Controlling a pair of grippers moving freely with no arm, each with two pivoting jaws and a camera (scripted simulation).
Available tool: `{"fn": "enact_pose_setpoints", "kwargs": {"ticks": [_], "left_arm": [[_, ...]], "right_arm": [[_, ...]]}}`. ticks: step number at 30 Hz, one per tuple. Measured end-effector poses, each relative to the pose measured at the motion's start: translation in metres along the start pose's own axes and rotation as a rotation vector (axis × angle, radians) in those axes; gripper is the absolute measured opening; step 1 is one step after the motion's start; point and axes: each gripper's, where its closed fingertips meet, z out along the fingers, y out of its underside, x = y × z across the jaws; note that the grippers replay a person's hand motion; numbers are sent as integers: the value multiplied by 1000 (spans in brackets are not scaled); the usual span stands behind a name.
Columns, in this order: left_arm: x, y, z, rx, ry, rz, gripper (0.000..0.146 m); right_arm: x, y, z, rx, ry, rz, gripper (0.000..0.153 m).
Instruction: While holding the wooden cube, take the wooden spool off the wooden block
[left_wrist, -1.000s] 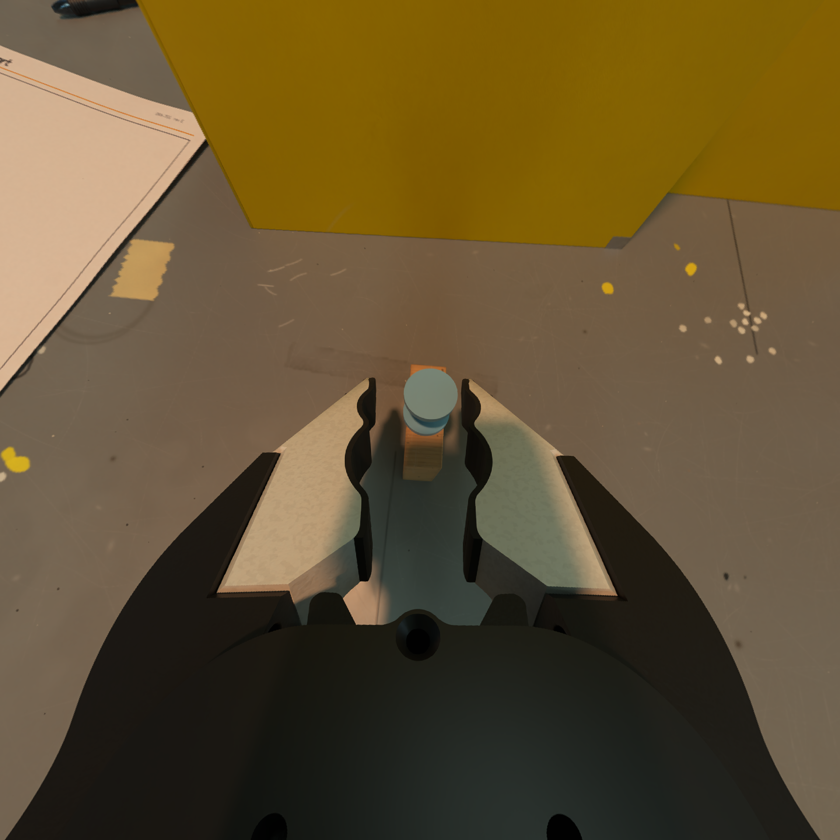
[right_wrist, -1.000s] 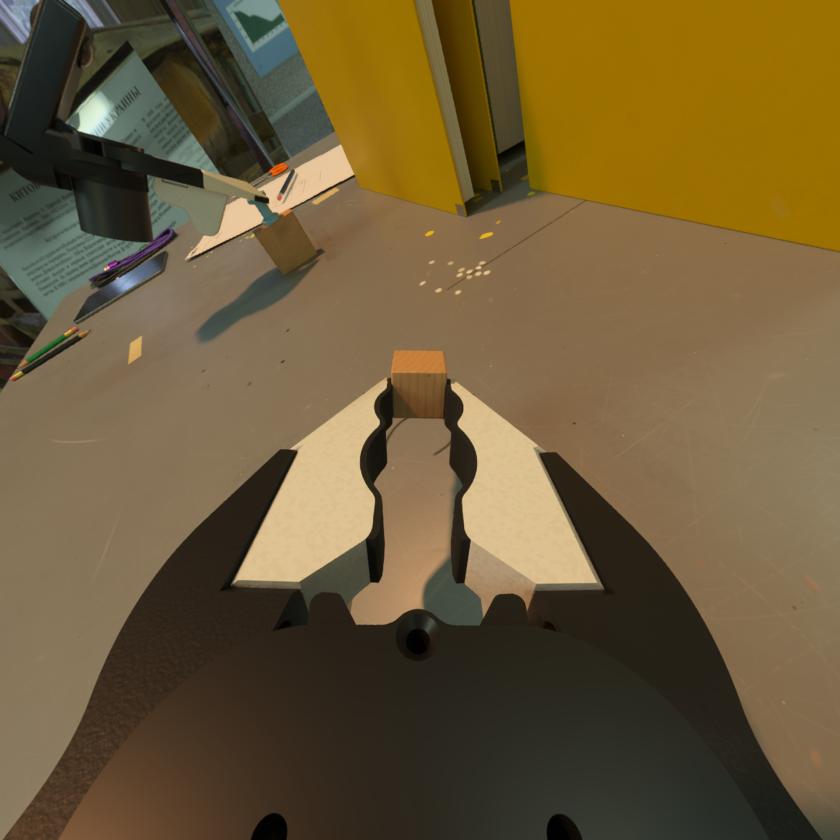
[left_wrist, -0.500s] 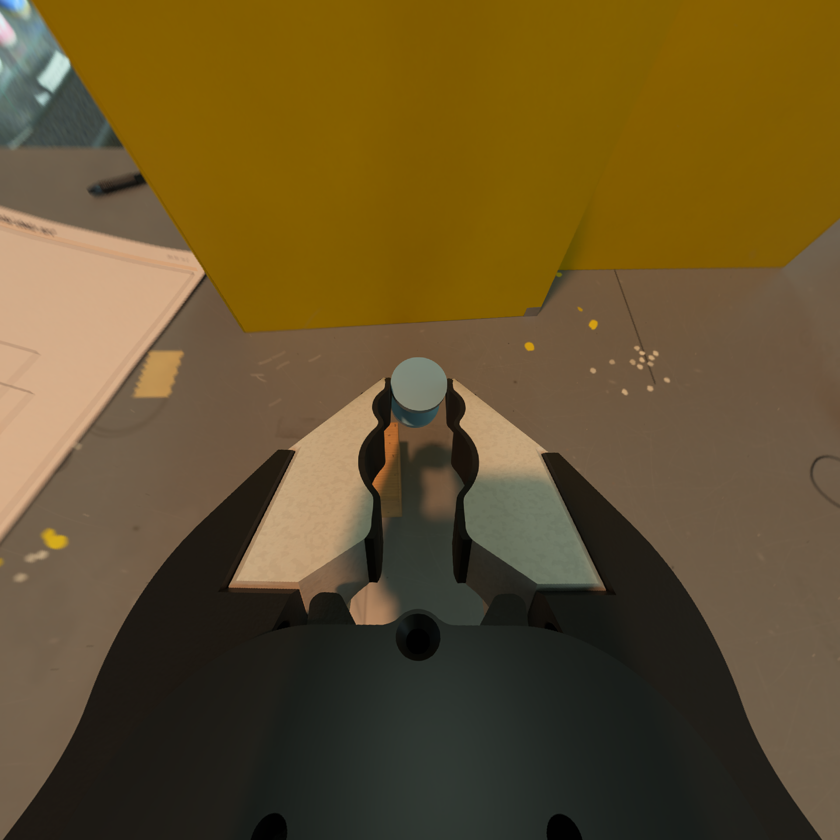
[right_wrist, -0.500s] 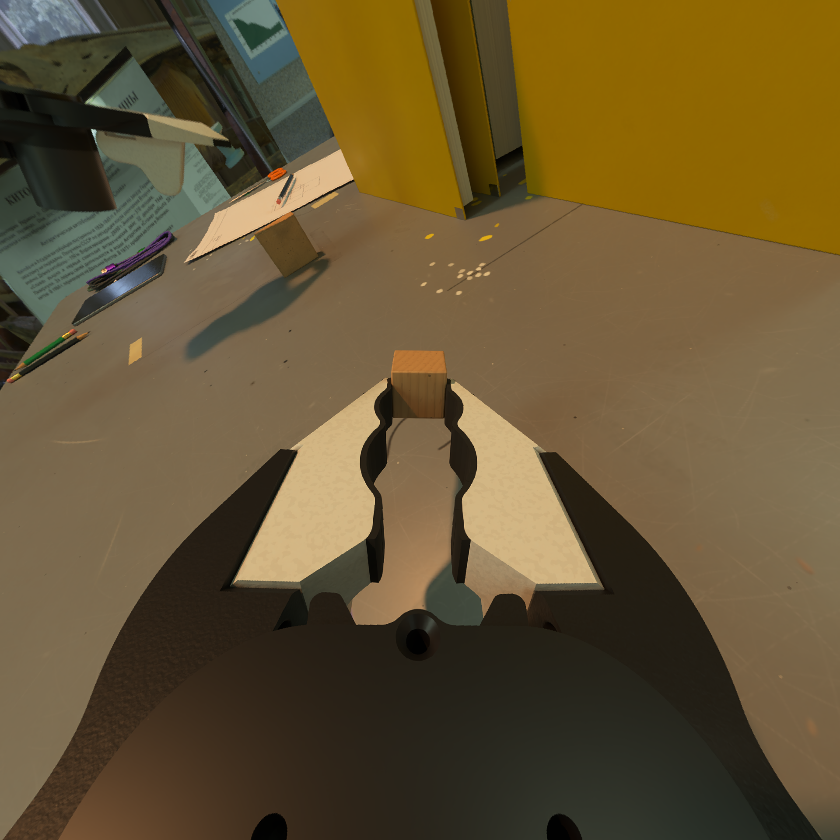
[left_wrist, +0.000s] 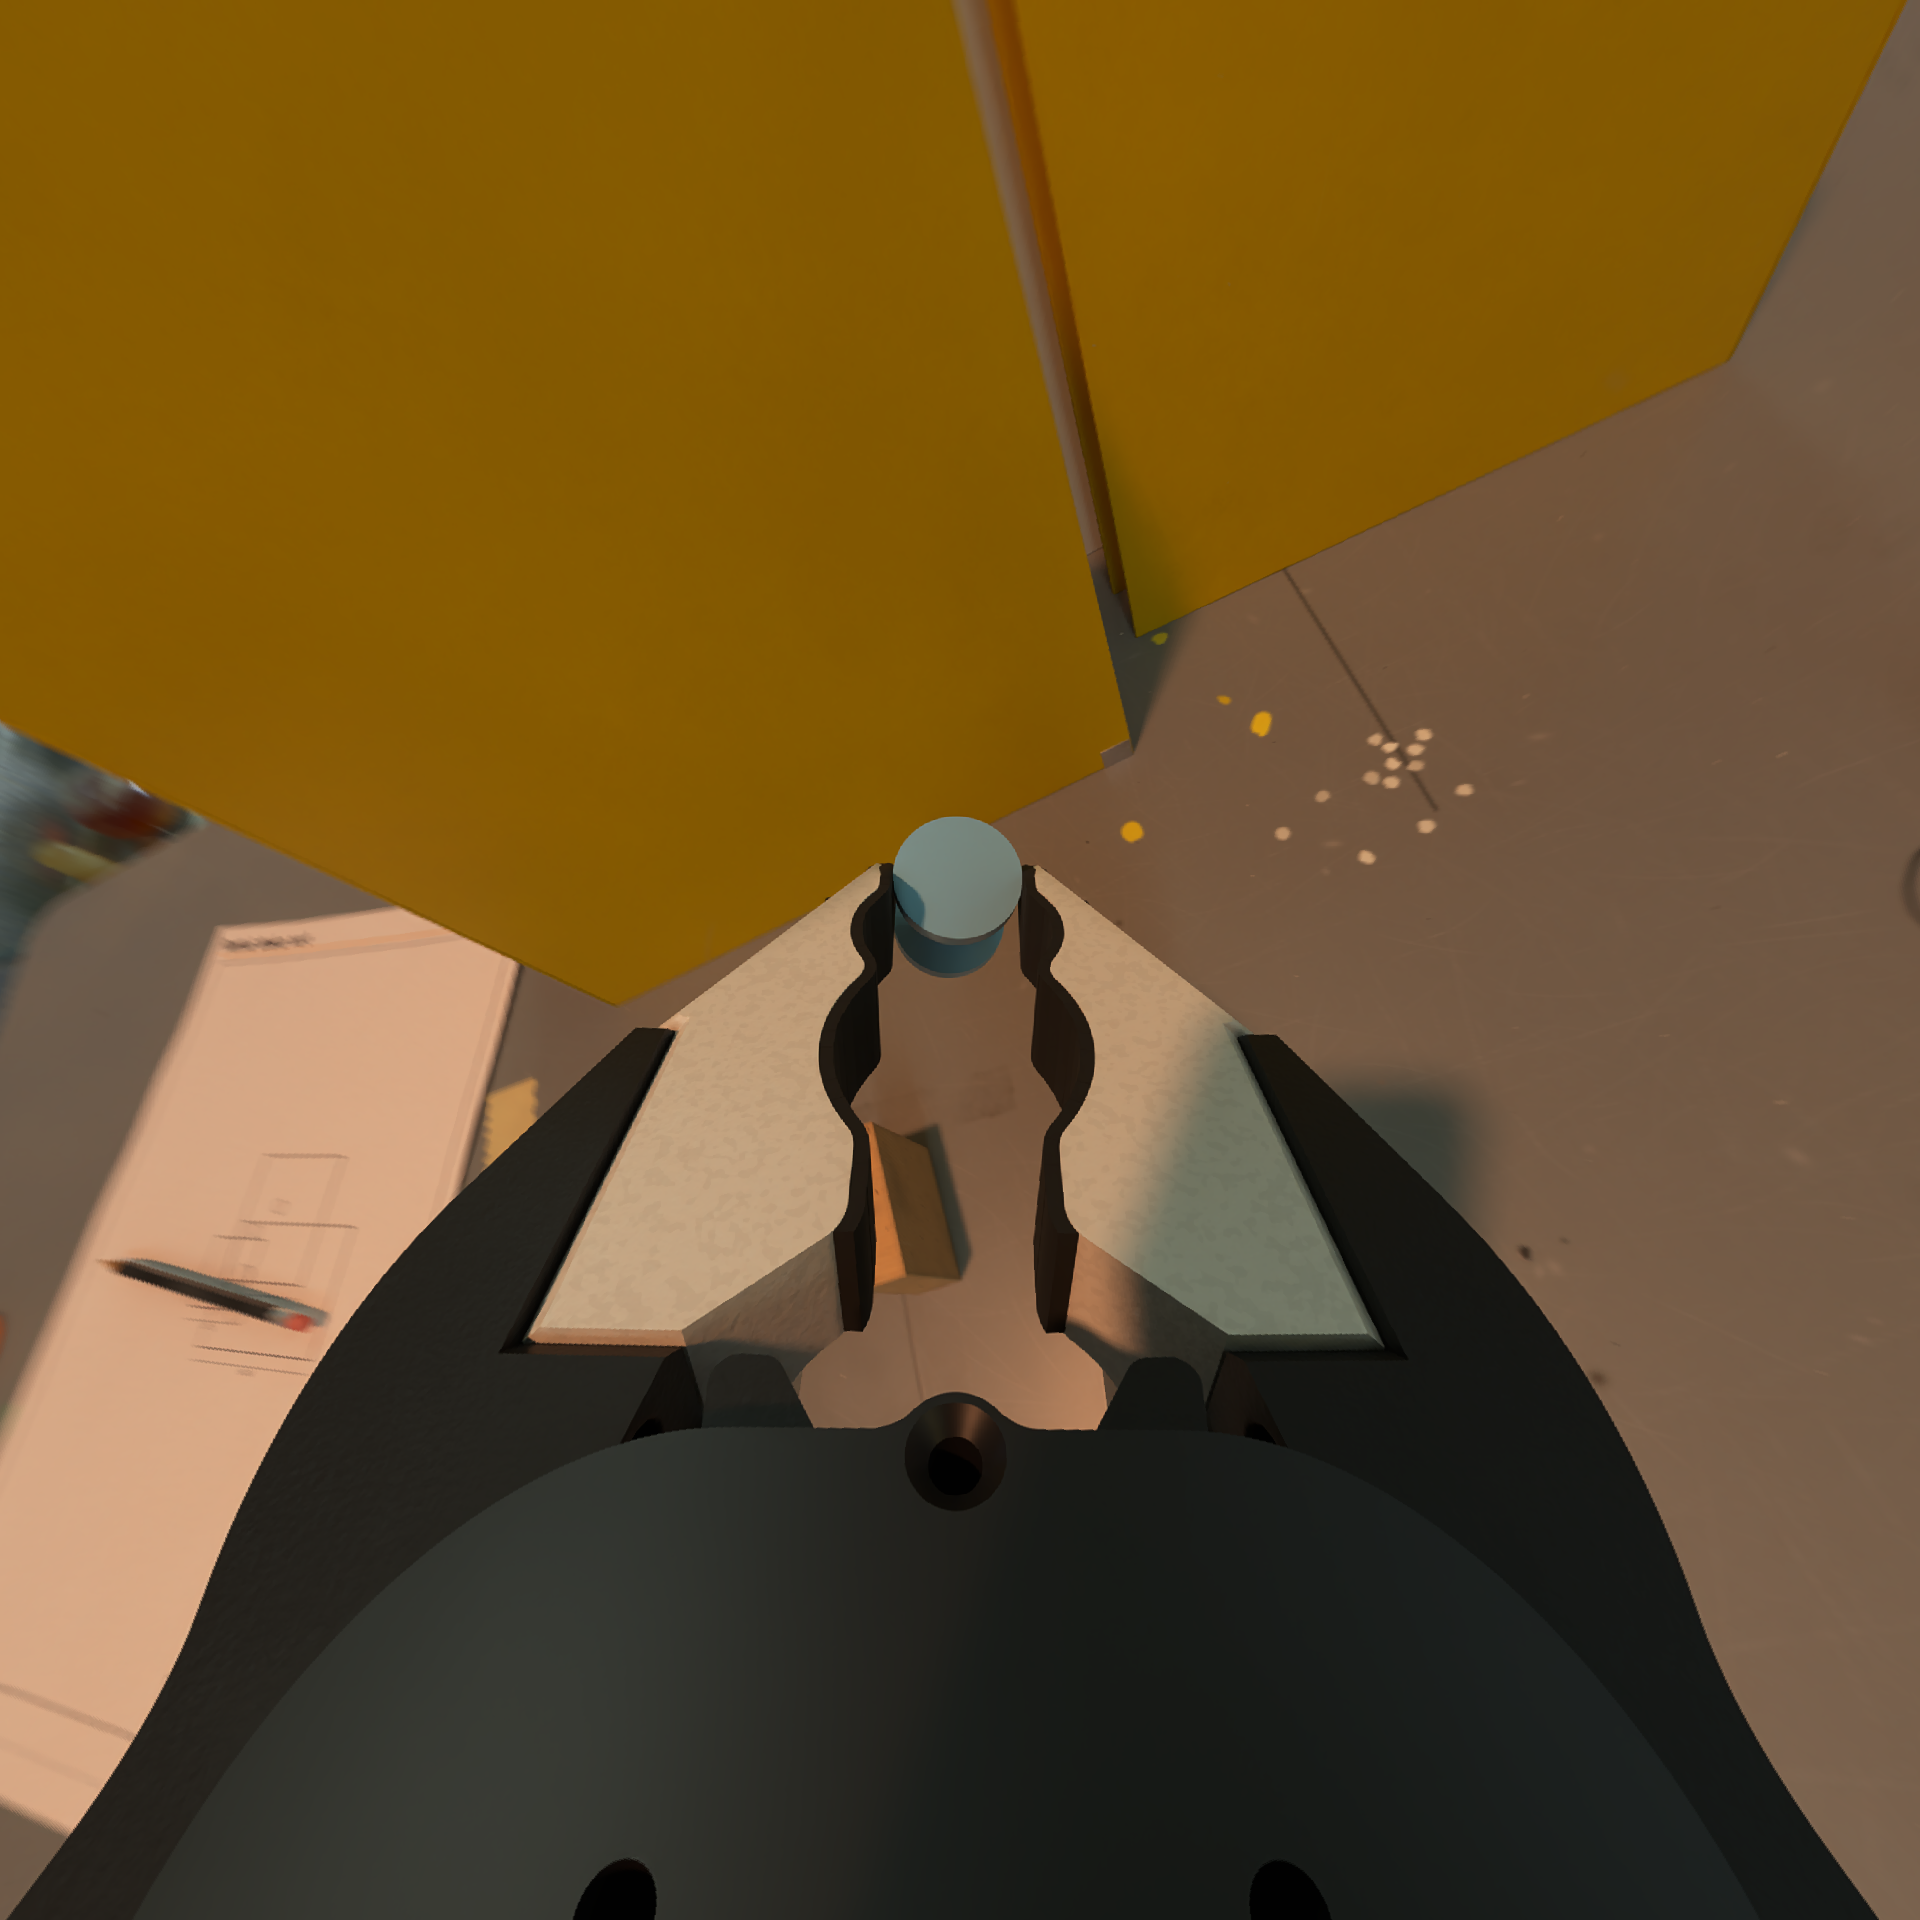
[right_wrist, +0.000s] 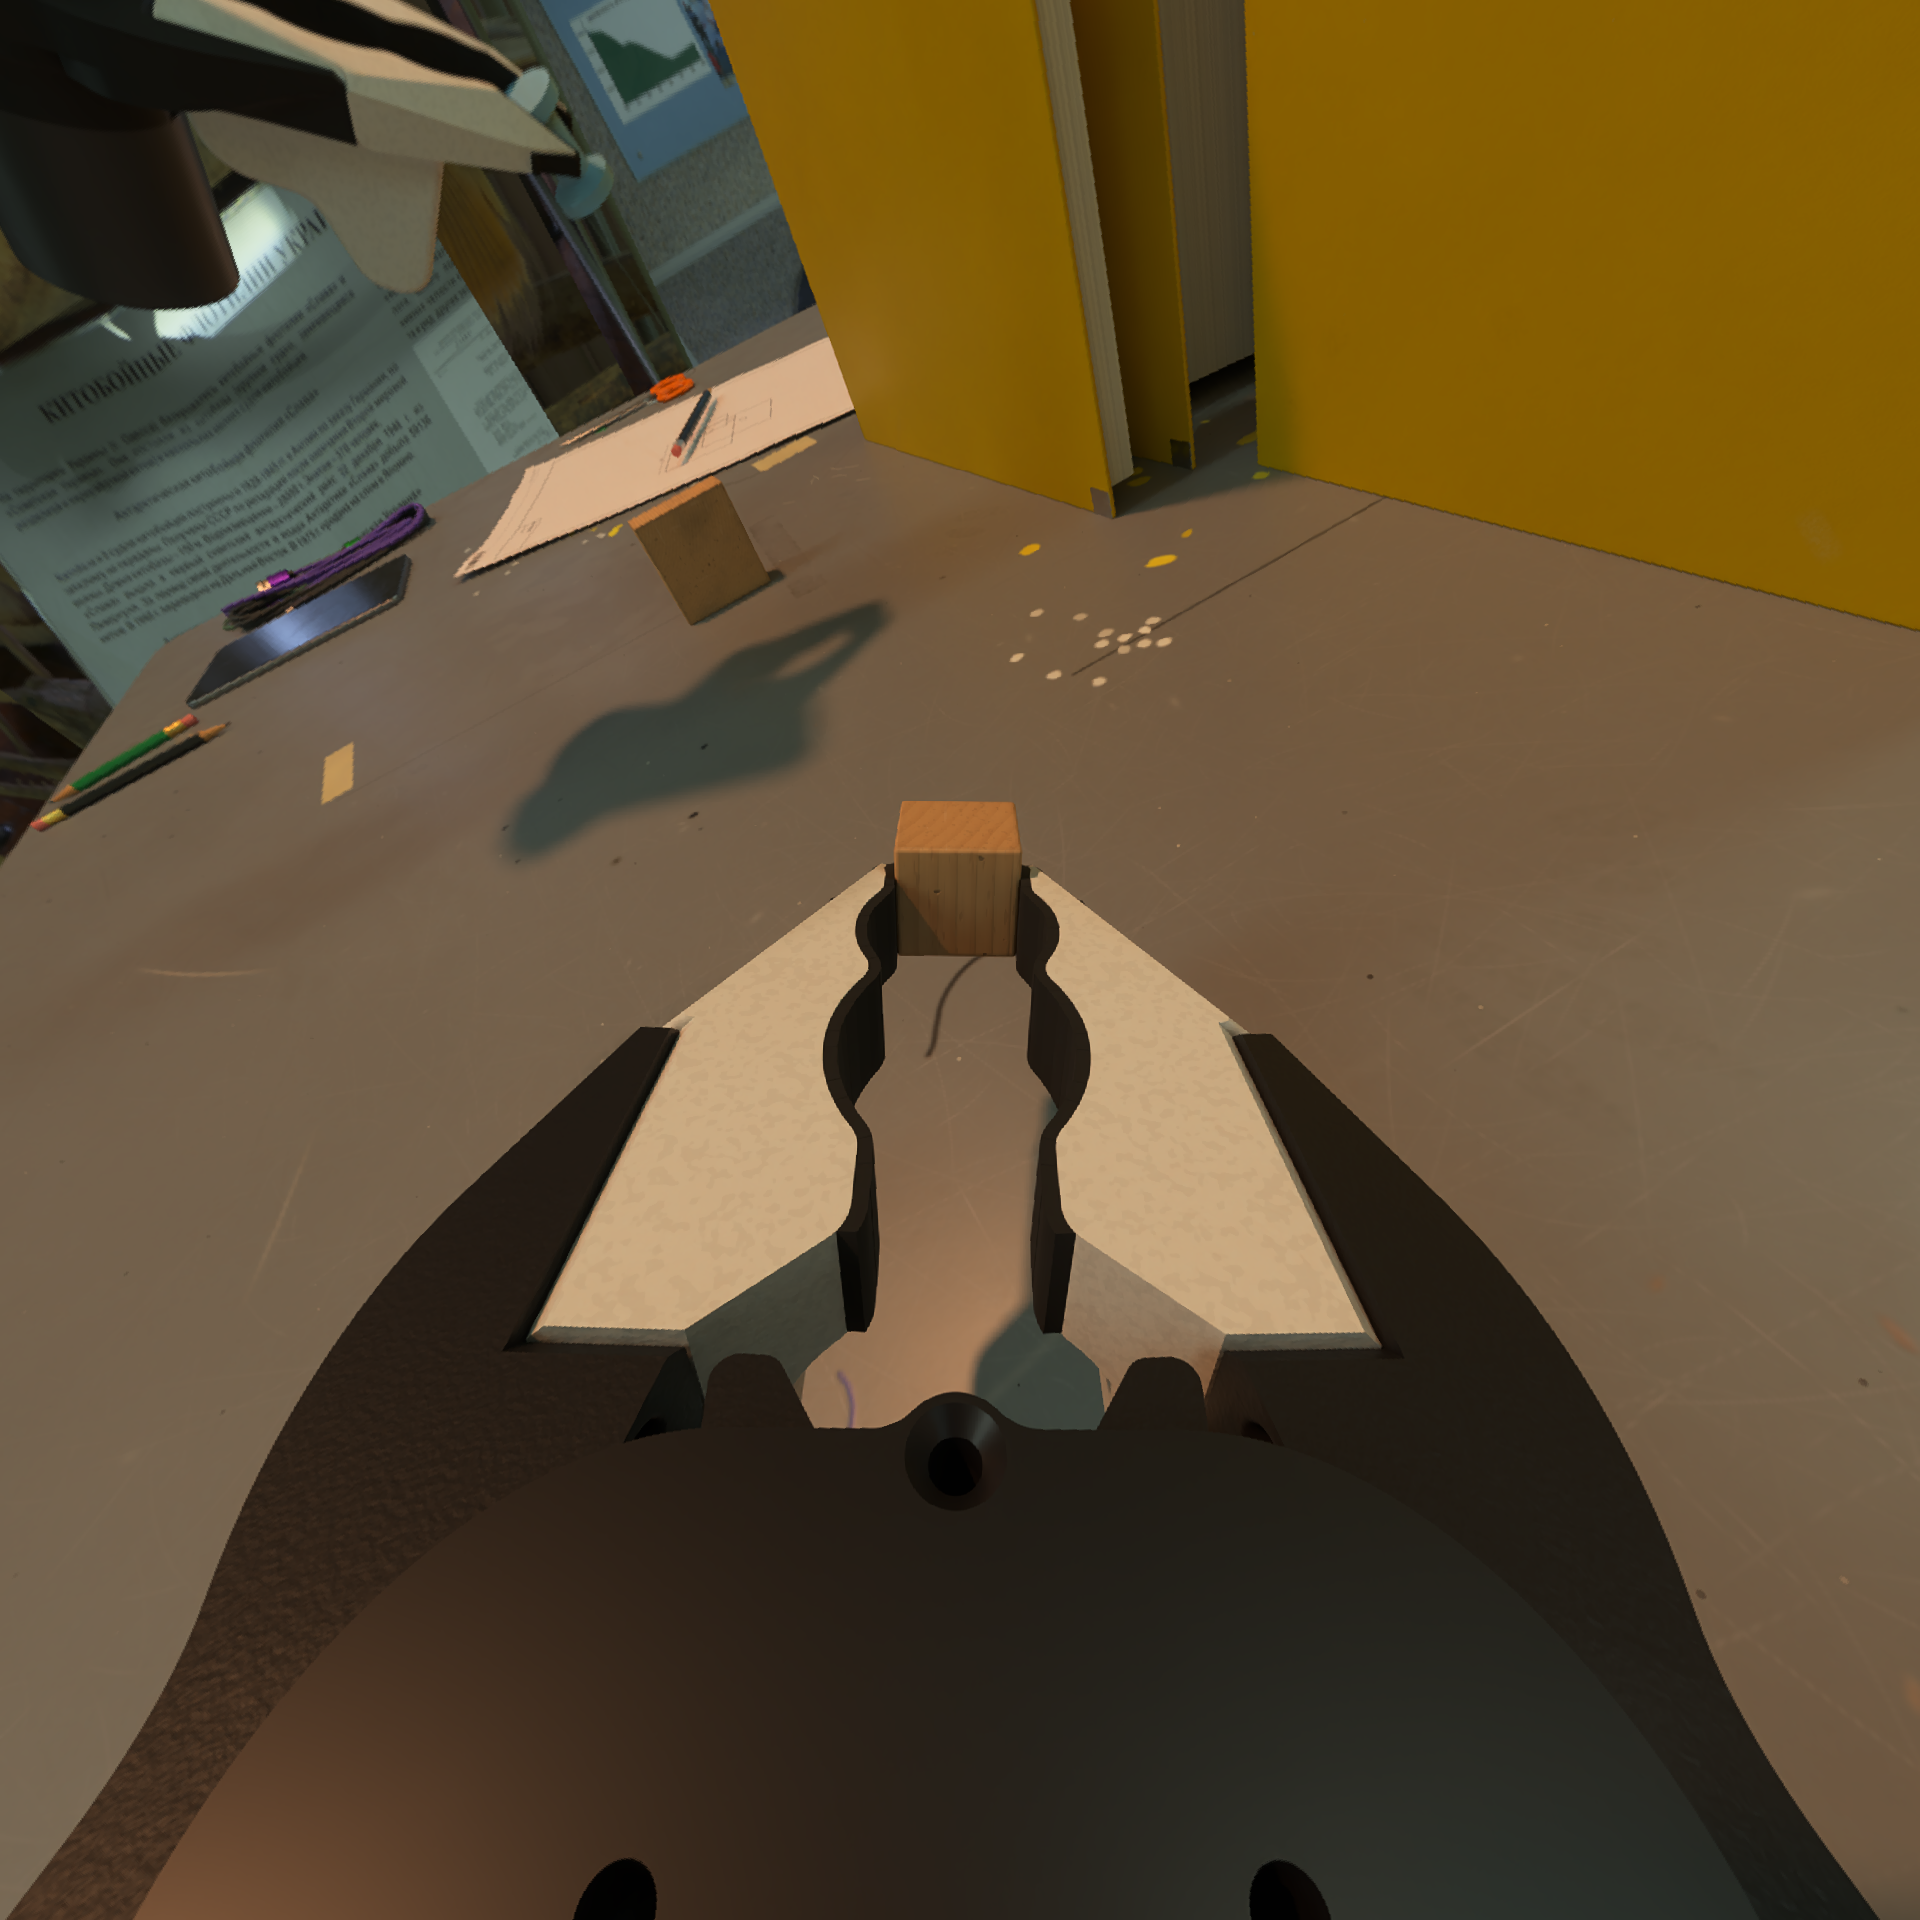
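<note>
Wooden spool (left_wrist: 956, 896): pale blue, clamped between the fingertips of the left hand-held gripper (left_wrist: 956, 914), lifted clear of the wooden block.
Wooden block (left_wrist: 914, 1210): stands on the bench (left_wrist: 1558, 1039) below the spool, seen through the gap between the left fingers; its top is bare. In the right wrist view the block (right_wrist: 698, 549) stands upright beside a paper sheet (right_wrist: 665, 457).
Left hand-held gripper: closed on the spool; in the right wrist view it (right_wrist: 551, 135) hangs above the bench, up and left of the block, with its shadow on the bench.
Wooden cube (right_wrist: 956, 878): gripped at the fingertips of the right hand-held gripper (right_wrist: 956, 914), sides touching both fingers.
Right hand-held gripper: closed on the cube, well apart from the block.
Surroundings: yellow panels (left_wrist: 520, 416) behind; pencils (right_wrist: 125, 769) at the left bench edge.
</note>
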Motion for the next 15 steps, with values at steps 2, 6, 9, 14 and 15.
{"fn": "enact_pose_setpoints", "kwargs": {"ticks": [2, 6, 9, 14, 15], "left_arm": [[6, -7, 5, -12, -56, 98, 23], [16, -17, 12, -83, -187, 368, 23], [28, -26, 15, -105, -223, 525, 23], [50, -34, 23, -102, -213, 657, 23], [54, -34, 26, -103, -200, 665, 23]], "right_arm": [[0, 1, 1, -8, 5, -11, 21], [-2, 2, 2, -12, 8, -29, 21], [-4, 2, 2, -7, -1, -24, 21], [-4, 2, 2, -6, -1, -21, 21], [-4, 2, 2, -5, -1, -20, 21]]}}
